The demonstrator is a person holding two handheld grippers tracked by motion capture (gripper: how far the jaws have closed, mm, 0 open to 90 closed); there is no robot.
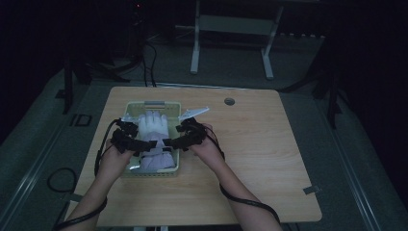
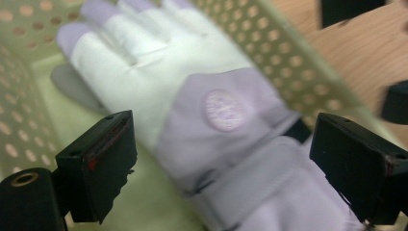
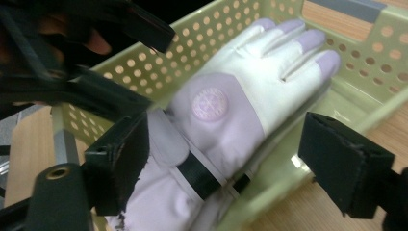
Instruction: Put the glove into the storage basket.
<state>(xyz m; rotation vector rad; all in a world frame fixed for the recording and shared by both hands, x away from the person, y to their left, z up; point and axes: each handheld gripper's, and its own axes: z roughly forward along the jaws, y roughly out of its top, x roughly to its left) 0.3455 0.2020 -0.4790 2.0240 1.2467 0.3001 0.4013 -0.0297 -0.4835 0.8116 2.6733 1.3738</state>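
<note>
One glove (image 1: 153, 139), white over the fingers and pale lilac at the fingertips, back and cuff, lies in one perforated yellow-green basket (image 1: 174, 107), its fingers pointing toward the basket's far end and its cuff toward the near end. A round lilac badge (image 2: 223, 110) sits on the back of the glove, and a black strap (image 3: 204, 177) crosses its wrist. The basket holds just this one glove as far as can be seen, and it stands on the left half of the wooden counter (image 1: 260, 144). Two tools work over it, one in each hand. The left tool (image 1: 144, 144) reaches in from the basket's left side, the right tool (image 1: 169, 143) from its right side, and their tips nearly meet above the glove's wrist. In the left gripper view the left tool's (image 2: 221, 163) jaws stand wide apart, one on each side of the cuff, not pressing on it. In the right gripper view the right tool's (image 3: 240, 163) jaws are likewise spread wide astride the wrist, one jaw over the basket's interior and the other outside its near wall. Both forearms come in from the bottom, cables (image 1: 250, 204) trailing along them. A round hole (image 1: 229, 101) is set in the counter near its far edge.
</note>
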